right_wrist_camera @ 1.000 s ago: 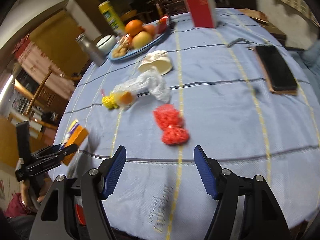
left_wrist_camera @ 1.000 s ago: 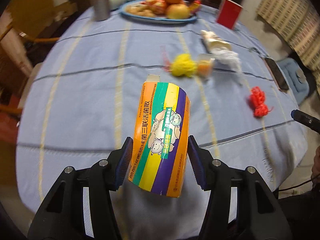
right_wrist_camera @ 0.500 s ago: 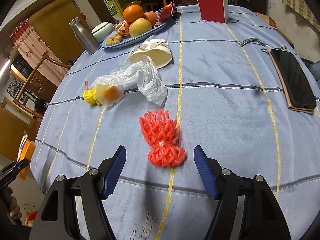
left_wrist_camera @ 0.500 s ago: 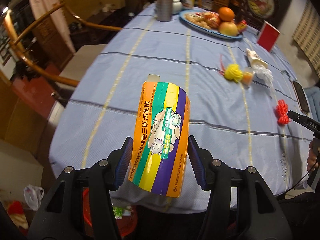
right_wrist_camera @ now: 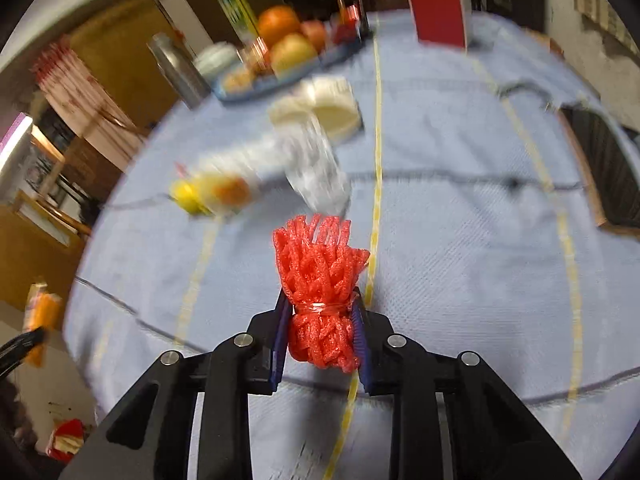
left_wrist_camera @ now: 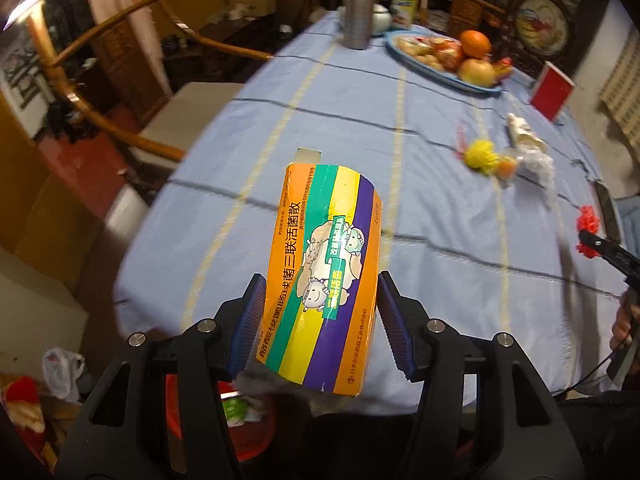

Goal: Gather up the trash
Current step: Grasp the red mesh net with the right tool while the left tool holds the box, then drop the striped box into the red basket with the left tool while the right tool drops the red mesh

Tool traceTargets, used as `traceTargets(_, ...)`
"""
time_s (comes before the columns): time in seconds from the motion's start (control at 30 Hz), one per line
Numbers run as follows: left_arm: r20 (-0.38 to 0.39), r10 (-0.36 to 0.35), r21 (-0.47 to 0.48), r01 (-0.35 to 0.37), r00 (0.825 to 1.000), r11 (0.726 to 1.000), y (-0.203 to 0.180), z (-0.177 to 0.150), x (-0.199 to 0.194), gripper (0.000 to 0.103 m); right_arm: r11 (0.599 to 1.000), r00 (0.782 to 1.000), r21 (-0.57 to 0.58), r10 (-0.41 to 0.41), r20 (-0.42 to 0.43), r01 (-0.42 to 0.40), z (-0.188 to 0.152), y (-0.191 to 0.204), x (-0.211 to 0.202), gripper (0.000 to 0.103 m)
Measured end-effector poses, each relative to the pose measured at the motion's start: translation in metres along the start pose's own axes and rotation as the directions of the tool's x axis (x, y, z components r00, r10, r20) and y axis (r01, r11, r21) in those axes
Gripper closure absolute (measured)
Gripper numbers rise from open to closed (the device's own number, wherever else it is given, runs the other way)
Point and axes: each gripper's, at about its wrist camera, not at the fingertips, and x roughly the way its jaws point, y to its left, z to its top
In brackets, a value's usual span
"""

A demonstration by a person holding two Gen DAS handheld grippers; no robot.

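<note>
My left gripper (left_wrist_camera: 320,324) is clamped on a striped box (left_wrist_camera: 324,276), orange, green, yellow and purple, with both blue pads against its sides. I hold the box upright in the air at the near edge of the table (left_wrist_camera: 360,128). Below it, past the table edge, a red bin (left_wrist_camera: 256,428) sits on the floor with green scraps inside.

My right gripper (right_wrist_camera: 320,328) has just been closing, and its jaws now pinch a red foam net (right_wrist_camera: 322,280) at its tied waist. The upper half of the net fans out above the pads; the lower half bulges between them. Whether the net still touches the blue cloth, I cannot tell.

Beyond the net, the view is blurred. A clear bag (right_wrist_camera: 316,168) lies crumpled on the cloth, with a yellow net (right_wrist_camera: 186,196) and a small orange thing to its left. A white cup (right_wrist_camera: 320,110) lies on its side just behind the bag. Further back stand a fruit plate (right_wrist_camera: 280,68), a steel flask (right_wrist_camera: 178,70) and a red box (right_wrist_camera: 438,8). A dark phone (right_wrist_camera: 604,168) lies well off to the right.
</note>
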Motion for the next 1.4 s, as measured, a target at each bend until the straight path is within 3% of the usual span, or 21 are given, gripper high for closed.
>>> traceTargets(0.17,-0.015,-0.149,0.117,0.150,0.989,0.982,-0.058,0.029,0.025,0.046,0.999,0.995,0.004,-0.037,0.095,0.036,-0.012,-0.005,-0.072,0.074)
traceTargets(0.4,-0.044,-0.336,0.307,0.333,0.941,0.892,-0.167,0.045,0.040,0.046,0.984,0.976,0.064,-0.176,0.128,0.169,-0.051,-0.028,-0.132,0.074)
traceTargets(0.5,-0.050,-0.385,0.361,0.376,0.922,0.854,-0.202,0.045,0.038,0.046,0.972,0.960,0.090,-0.230,0.160,0.218,-0.060,-0.041,-0.154,0.074)
traceTargets(0.63,-0.031,-0.403,0.403,0.380,0.915,0.833,-0.224,0.042,0.029,0.046,0.970,0.956,0.115,-0.233,0.180,0.215,-0.058,-0.055,-0.163,0.074)
traceTargets(0.73,0.010,-0.373,0.404,0.337,0.928,0.851,-0.217,0.038,0.021,0.046,0.984,0.970,0.077,-0.173,0.172,0.162,-0.047,-0.053,-0.154,0.074)
traceTargets(0.8,0.043,-0.326,0.372,0.288,0.945,0.883,-0.197,0.035,0.017,0.046,0.992,0.979,0.034,-0.127,0.156,0.123,-0.038,-0.041,-0.142,0.074)
traceTargets(0.97,0.086,-0.143,0.151,0.129,0.986,0.980,-0.106,0.015,0.008,0.046,0.989,0.997,-0.138,0.053,0.051,-0.046,-0.008,0.010,-0.089,0.074)
traceTargets(1.07,0.087,-0.012,-0.021,0.014,0.996,1.000,-0.041,-0.015,-0.007,0.046,0.949,0.984,-0.261,0.172,-0.052,-0.180,0.003,0.059,-0.052,0.074)
traceTargets(1.13,0.073,0.080,-0.162,-0.068,0.994,0.984,0.006,-0.047,-0.023,0.046,0.912,0.968,-0.326,0.226,-0.111,-0.250,0.003,0.091,-0.035,0.074)
traceTargets(1.2,0.054,0.144,-0.265,-0.124,0.988,0.956,0.038,-0.075,-0.036,0.046,0.846,0.937,-0.406,0.288,-0.198,-0.346,-0.002,0.135,-0.014,0.074)
traceTargets(1.33,-0.013,0.262,-0.465,-0.238,0.965,0.853,0.090,-0.142,-0.071,0.046,0.722,0.876,-0.499,0.353,-0.329,-0.479,-0.021,0.210,0.009,0.074)
traceTargets(1.4,-0.047,0.298,-0.552,-0.274,0.953,0.787,0.111,-0.176,-0.086,0.046,0.650,0.845,-0.541,0.373,-0.384,-0.533,-0.034,0.245,0.013,0.074)
